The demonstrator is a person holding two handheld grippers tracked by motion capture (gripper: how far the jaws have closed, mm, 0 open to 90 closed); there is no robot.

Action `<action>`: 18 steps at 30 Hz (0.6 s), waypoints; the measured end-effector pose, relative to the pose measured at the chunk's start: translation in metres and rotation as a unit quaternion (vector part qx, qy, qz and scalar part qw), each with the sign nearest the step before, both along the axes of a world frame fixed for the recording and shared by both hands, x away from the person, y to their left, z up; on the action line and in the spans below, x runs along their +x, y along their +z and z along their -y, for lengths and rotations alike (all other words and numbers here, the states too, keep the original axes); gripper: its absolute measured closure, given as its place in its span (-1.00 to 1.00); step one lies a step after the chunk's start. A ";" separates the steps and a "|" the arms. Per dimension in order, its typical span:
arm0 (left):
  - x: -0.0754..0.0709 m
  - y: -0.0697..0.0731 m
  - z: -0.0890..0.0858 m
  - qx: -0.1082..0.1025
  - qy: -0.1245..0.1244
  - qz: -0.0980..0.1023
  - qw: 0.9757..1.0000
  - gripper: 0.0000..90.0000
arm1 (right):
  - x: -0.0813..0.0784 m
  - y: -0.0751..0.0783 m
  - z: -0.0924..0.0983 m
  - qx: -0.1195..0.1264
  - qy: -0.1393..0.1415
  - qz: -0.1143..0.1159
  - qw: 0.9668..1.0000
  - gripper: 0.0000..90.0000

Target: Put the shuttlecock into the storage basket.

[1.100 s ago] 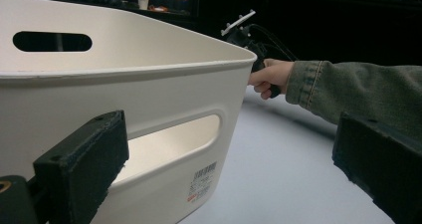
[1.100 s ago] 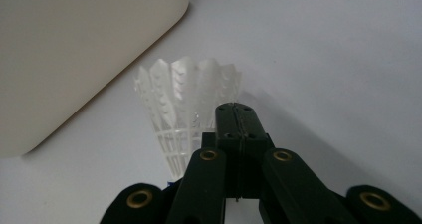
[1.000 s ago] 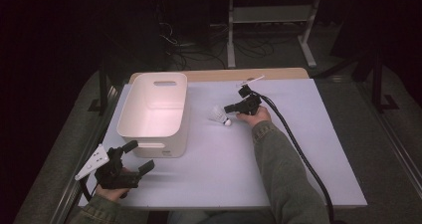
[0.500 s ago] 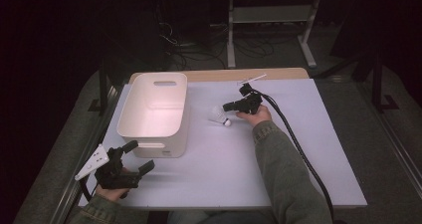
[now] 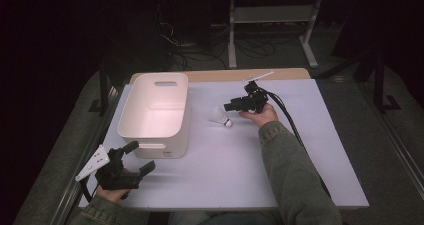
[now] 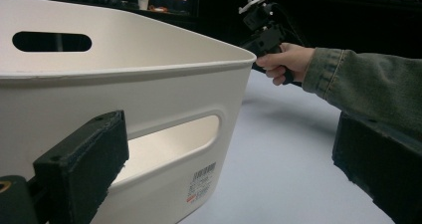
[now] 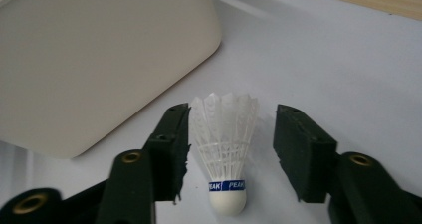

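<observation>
A white feather shuttlecock [image 5: 220,117] with a blue band lies on the pale table [image 5: 240,160], just right of the white plastic bin [image 5: 150,135]. My right gripper [image 5: 231,106] hovers over it and points at it. In the right gripper view the shuttlecock [image 7: 225,144] lies between the jaws of the right gripper [image 7: 231,114], cork end toward the camera. The jaws have just been opening and do not press on it. My left gripper [image 5: 141,156] is open near the table's front left, by the bin's near wall [image 6: 149,94], with nothing between its jaws.
The bin [image 7: 99,59] stands close to the left of the shuttlecock and looks empty inside. A wooden strip [image 5: 225,75] runs along the table's far edge. The right gripper's cable [image 5: 290,125] trails down the table beside the sleeve [image 5: 295,175].
The right gripper has risen slightly above the shuttlecock, which stays on the table. The left gripper has not moved.
</observation>
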State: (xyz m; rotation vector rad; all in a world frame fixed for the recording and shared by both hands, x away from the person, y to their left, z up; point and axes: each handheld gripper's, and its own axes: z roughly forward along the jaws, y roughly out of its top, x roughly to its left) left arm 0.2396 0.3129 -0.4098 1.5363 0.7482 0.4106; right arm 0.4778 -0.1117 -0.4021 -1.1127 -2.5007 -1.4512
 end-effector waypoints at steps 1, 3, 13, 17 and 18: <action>0.000 0.000 0.000 0.000 0.000 0.000 1.000 -0.98 | -0.001 0.001 0.001 -0.001 0.001 0.004 1.000 -0.11; 0.000 0.000 0.000 -0.002 0.000 0.000 1.000 -0.98 | -0.004 0.004 0.002 -0.001 0.001 0.008 1.000 -0.27; 0.000 0.000 0.000 -0.001 0.000 0.000 1.000 -0.98 | -0.019 0.019 0.005 -0.026 -0.003 0.041 0.999 -0.91; 0.000 0.000 0.000 -0.003 0.000 0.000 1.000 -0.98 | -0.025 0.024 0.003 -0.036 0.002 0.055 0.998 -1.00; 0.000 0.000 0.000 -0.003 0.000 0.000 1.000 -0.98 | -0.027 0.024 0.003 -0.038 -0.002 0.054 0.998 -1.00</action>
